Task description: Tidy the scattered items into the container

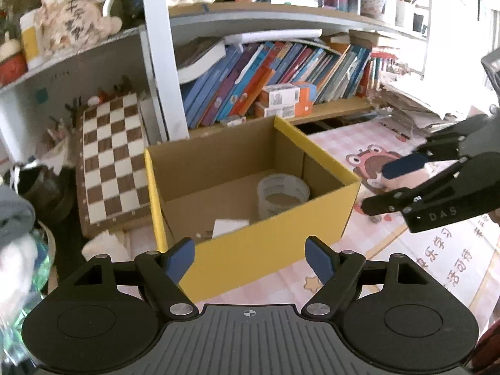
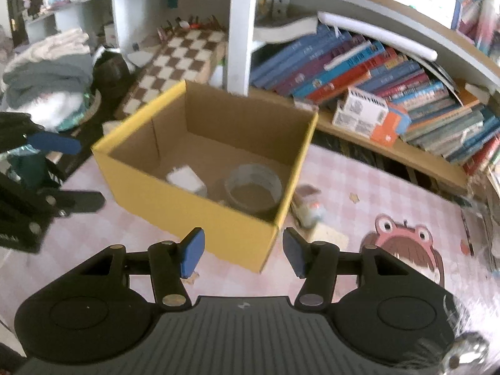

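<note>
Yellow box [image 1: 265, 250]; pink checked mat [image 2: 359, 187]; brown-white chessboard [image 1: 112, 156].

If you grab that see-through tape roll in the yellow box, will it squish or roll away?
The tape roll lies flat on its side face, so it probably won't roll unless tipped on edge. Its thick wound ring looks stiff, so it likely won't squish. Being hollow, it seems light, and the glossy surface may be a bit slippery. Box walls would stop it.

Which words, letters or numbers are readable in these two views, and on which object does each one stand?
"DAS": on the right gripper, seen from the left wrist.
"学习": in the pink mat's orange print; its remaining characters are unclear.
Plush rabbit: dark characters, not legible.
Book spines, white cartons: too small or blurred.
</note>
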